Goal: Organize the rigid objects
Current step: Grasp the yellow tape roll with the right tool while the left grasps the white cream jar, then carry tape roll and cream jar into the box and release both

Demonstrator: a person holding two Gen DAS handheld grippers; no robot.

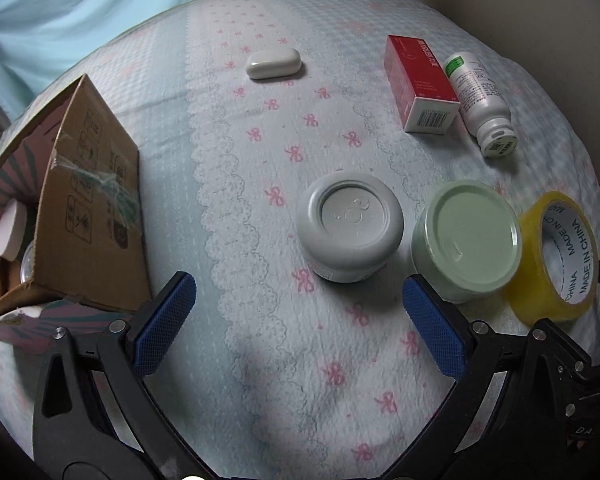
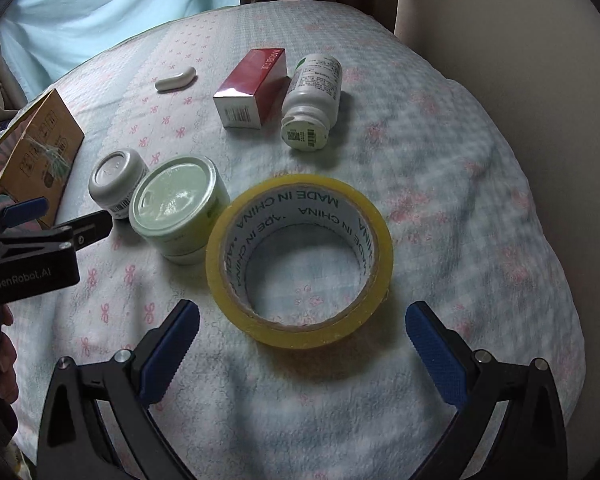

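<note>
Both hand-held grippers are spread and hold nothing. The right hand-held gripper (image 2: 302,344) faces the yellow tape roll (image 2: 299,260), which lies flat on the bed (image 2: 480,240); the left hand-held gripper (image 1: 298,312) faces the grey jar (image 1: 351,226). The tape roll looks light and stiff with a slick rim; gripping across its wall seems soundest. The green jar (image 2: 176,208) sits just beside the roll, crowding that side. A red box (image 2: 252,88), white bottle (image 2: 312,100) and white case (image 2: 176,79) lie beyond. A cardboard box (image 1: 76,208) stands at the left.
</note>
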